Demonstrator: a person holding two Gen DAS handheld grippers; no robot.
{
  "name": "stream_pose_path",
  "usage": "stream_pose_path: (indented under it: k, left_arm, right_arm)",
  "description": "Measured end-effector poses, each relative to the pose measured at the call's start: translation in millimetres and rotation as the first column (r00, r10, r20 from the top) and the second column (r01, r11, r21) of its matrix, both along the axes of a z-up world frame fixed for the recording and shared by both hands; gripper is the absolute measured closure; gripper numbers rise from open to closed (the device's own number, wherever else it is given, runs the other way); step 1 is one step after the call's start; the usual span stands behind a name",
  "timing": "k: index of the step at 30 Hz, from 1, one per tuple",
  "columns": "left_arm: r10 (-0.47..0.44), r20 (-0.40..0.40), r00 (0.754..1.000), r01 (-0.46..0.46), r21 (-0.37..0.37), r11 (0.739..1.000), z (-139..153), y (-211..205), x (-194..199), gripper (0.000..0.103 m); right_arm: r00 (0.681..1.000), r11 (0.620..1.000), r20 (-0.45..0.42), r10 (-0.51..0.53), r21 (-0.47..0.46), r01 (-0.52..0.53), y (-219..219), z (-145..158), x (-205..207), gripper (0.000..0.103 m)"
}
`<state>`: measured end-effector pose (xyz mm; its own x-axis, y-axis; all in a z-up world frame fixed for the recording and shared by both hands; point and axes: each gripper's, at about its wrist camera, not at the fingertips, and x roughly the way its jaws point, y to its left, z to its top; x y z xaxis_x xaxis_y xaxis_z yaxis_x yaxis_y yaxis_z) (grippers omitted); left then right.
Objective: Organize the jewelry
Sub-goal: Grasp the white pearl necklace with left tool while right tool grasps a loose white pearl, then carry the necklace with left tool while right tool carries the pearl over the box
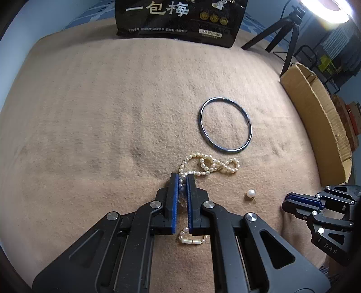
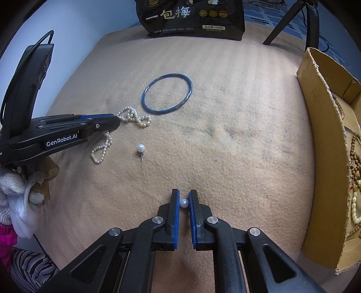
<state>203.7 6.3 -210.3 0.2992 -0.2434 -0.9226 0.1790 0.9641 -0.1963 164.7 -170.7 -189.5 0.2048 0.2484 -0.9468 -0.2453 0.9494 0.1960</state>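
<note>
My left gripper [image 1: 182, 178] is shut on a pearl necklace [image 1: 209, 164] lying on the tan blanket; its strand runs between the blue pads and out behind them. The necklace also shows in the right wrist view [image 2: 135, 118], held by the left gripper [image 2: 116, 121]. My right gripper [image 2: 184, 195] is shut on a pearl earring [image 2: 184, 203] low on the blanket. A second pearl earring [image 1: 251, 193] lies loose between the two grippers, also in the right wrist view [image 2: 140, 149]. A blue bangle [image 1: 225, 125] lies flat beyond the necklace, also in the right wrist view [image 2: 167, 94].
A cardboard box [image 2: 325, 139] stands at the blanket's right edge and holds bead strands [image 2: 356, 162]; it also shows in the left wrist view [image 1: 315, 108]. A black snack bag [image 1: 178, 18] stands at the far edge. A tripod [image 1: 291, 29] stands behind at right.
</note>
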Motion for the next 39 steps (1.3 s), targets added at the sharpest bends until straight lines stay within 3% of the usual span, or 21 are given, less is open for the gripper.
stream_pose_path:
  k: [12,39]
  left_arm:
    - [0.019,0.068,0.997,-0.014,-0.079,0.997,36.0,11.7,-13.2,0.099]
    - [-0.021,0.245,0.969,0.083,-0.246,0.966,129.4,-40.1,-32.3,0.099]
  right_arm:
    - [0.996,1.0,0.079,-0.029,0.003,0.029,-15.9,30.4,-8.7,0.097]
    - [0.954,0.989,0.263,-0.146,0.071,0.132,-75.1,114.5,-25.1,0.097]
